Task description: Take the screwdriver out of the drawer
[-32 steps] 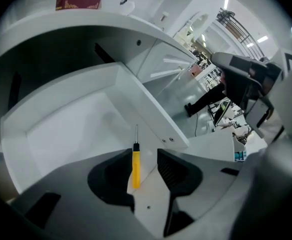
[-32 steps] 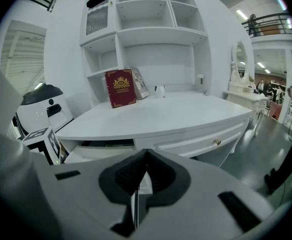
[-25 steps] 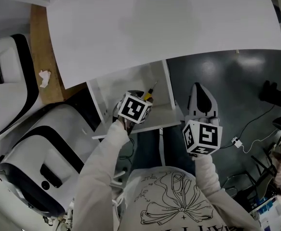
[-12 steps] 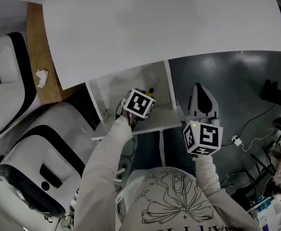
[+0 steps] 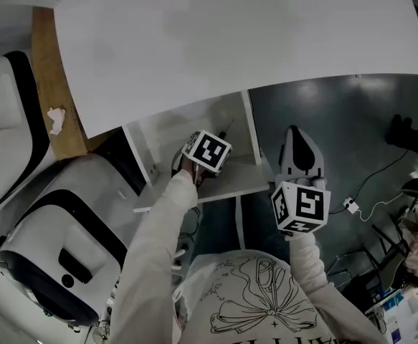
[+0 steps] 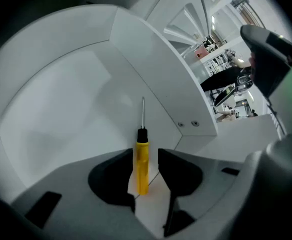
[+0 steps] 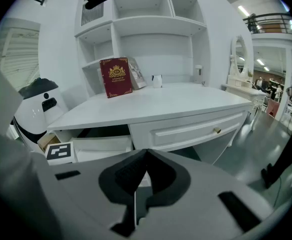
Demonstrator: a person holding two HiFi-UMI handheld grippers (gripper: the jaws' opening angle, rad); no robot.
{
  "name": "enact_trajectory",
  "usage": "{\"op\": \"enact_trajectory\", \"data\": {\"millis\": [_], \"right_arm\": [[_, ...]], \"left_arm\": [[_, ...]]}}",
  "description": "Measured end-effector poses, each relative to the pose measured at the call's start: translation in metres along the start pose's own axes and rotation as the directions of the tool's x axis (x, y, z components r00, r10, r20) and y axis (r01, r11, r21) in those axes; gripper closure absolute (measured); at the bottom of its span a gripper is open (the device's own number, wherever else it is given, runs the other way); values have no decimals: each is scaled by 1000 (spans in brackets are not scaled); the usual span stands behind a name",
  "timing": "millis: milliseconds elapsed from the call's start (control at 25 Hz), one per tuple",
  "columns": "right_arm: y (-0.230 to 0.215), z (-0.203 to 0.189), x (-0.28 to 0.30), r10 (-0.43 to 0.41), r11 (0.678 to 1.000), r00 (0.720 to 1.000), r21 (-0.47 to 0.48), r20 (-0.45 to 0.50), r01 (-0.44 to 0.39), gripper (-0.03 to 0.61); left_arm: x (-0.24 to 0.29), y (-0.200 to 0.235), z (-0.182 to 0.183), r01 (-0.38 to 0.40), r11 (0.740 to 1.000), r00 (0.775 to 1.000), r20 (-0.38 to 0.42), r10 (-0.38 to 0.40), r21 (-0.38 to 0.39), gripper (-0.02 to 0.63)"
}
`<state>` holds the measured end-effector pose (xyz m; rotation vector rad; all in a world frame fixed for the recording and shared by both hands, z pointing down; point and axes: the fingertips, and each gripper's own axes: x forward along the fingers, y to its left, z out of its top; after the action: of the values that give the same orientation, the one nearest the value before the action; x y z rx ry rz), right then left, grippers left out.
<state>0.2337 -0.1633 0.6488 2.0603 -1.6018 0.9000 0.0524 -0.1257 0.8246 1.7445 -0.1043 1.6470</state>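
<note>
In the head view, the left gripper [image 5: 207,153] was seen lowered into the open drawer [image 5: 158,131] under the white desk [image 5: 230,34], with only the shaft of the screwdriver [image 5: 225,129] showing beyond it; the right gripper [image 5: 297,136] was held apart to the right, over the floor. In the left gripper view, the jaws stood apart on either side of the yellow handle [image 6: 142,160], which lay on the drawer floor, shaft pointing far. In the right gripper view, the jaws were pressed together on nothing. If they were closed off-centre, the round handle could be rolled aside; gripped only at its near end, the tool might tilt and catch on the drawer wall.
</note>
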Motion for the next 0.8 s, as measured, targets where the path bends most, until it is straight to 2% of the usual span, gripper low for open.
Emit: {"op": "enact_trajectory", "data": {"millis": [200,480,600,800], "right_arm": [[1,-3,0,-9,1000,1000,2,-6,9,575],[2,-5,1,-10,1000,1000,-9,-9,10,575],[3,-5,1,-11,1000,1000,-8,-9,11,575],[4,-5,-1,-9,1000,1000,-9,-7,9,575]], "left_arm": [[7,4,-4,-31,999,999,-35,33,36,462],[6,12,-3,-102,992,994,-27,104,72,532],[7,12,-2,-128,986,991,-28,132,104,540],[7,13,-3,-109,990,994,-15,111,88,543]]}}
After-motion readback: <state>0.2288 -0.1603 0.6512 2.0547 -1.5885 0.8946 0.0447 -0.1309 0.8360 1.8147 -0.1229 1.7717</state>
